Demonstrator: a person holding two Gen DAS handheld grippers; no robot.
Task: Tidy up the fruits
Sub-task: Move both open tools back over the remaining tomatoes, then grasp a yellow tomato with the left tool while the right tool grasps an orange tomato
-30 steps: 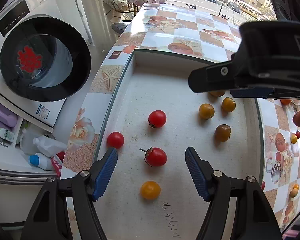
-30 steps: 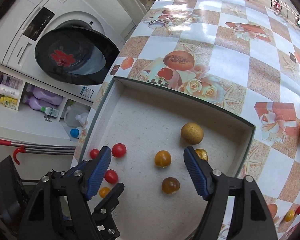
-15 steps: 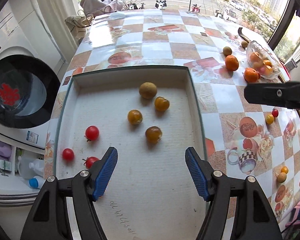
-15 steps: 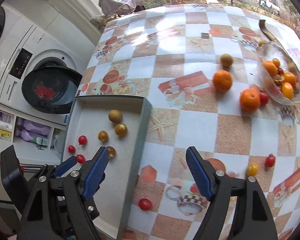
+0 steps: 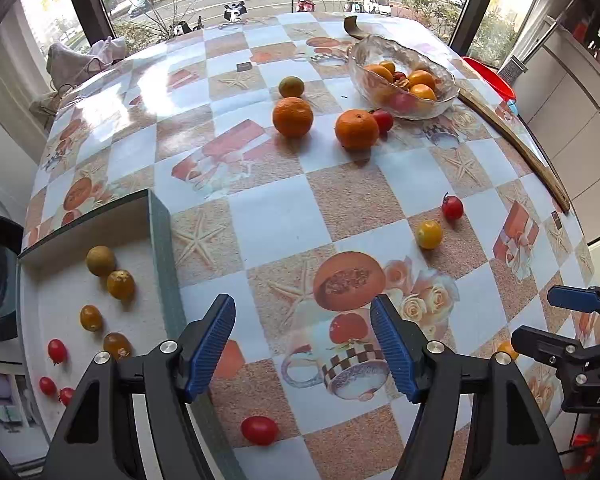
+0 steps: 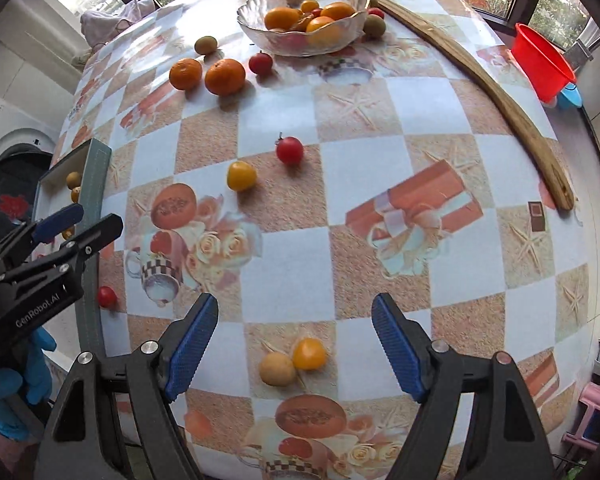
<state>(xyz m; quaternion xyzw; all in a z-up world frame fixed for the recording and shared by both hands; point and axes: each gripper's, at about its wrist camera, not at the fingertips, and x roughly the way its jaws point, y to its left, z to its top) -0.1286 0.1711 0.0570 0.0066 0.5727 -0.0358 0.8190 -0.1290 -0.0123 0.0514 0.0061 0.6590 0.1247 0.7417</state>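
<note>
My left gripper (image 5: 303,344) is open and empty above the tablecloth, just right of the shallow tray (image 5: 162,236) that holds several small red and yellow tomatoes. A red cherry tomato (image 5: 259,430) lies on the cloth below its left finger. My right gripper (image 6: 295,344) is open and empty over a yellow tomato (image 6: 309,353) and a tan fruit (image 6: 277,368). A yellow tomato (image 6: 241,176) and a red one (image 6: 289,150) lie mid-table. Two oranges (image 6: 225,76) sit near the glass bowl (image 6: 260,24) of fruit.
A long curved wooden piece (image 6: 480,80) lies along the table's right side. A red plastic basin (image 6: 540,64) stands beyond the table edge. A washing machine (image 6: 8,184) is on the left below the table. The left gripper shows in the right wrist view (image 6: 72,224).
Both grippers have swung right, away from the tray and out over the patterned tablecloth. The tray has slid to the left edge of both views. Both stay open and empty.
</note>
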